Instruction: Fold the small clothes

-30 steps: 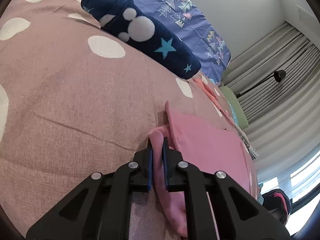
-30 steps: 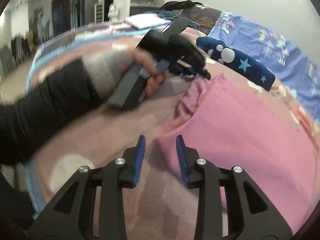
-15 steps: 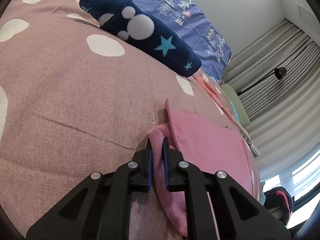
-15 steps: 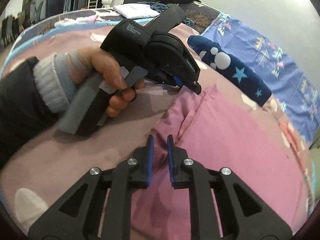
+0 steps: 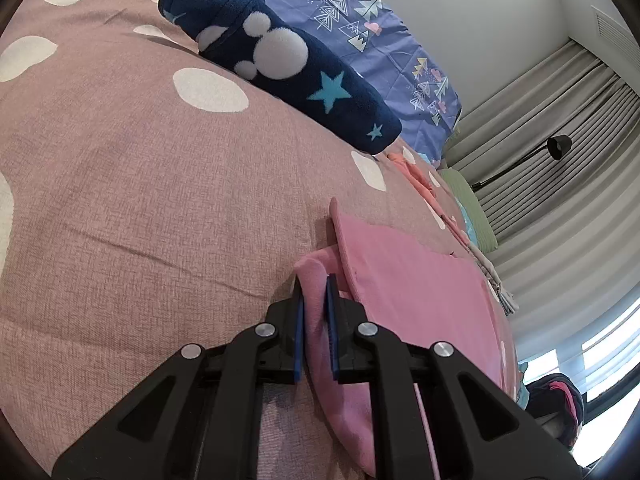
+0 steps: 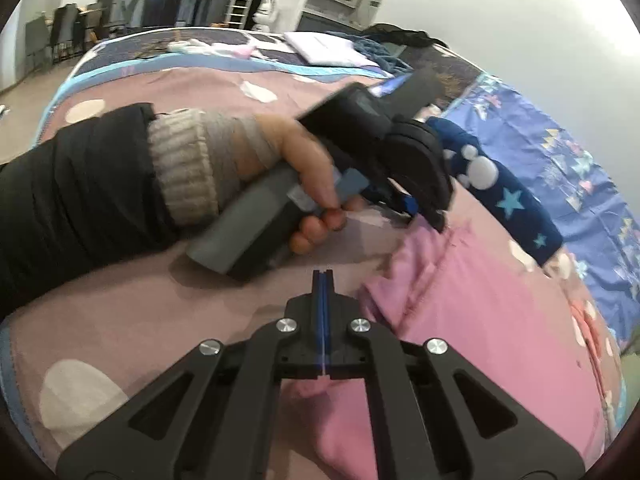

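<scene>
A small pink garment (image 5: 416, 280) lies on the pink polka-dot bedspread (image 5: 140, 184). My left gripper (image 5: 315, 284) is shut on a bunched edge of it, low on the bed. In the right wrist view the garment (image 6: 500, 320) spreads right and under my right gripper (image 6: 322, 276), whose blue pads are pressed fully together; no cloth shows between the tips. The left gripper (image 6: 424, 212), held in a hand, sits just beyond at the garment's far corner.
A dark blue fleece roll (image 5: 280, 64) with white dots and stars lies at the back, against a blue patterned pillow (image 5: 380, 32). Orange and green clothes (image 5: 452, 192) lie to the right. Curtains and a lamp (image 5: 558, 146) stand beyond the bed.
My right gripper has closed from open to fully shut and moved in beside the garment's edge. My left gripper stays shut on the pink cloth, barely moved.
</scene>
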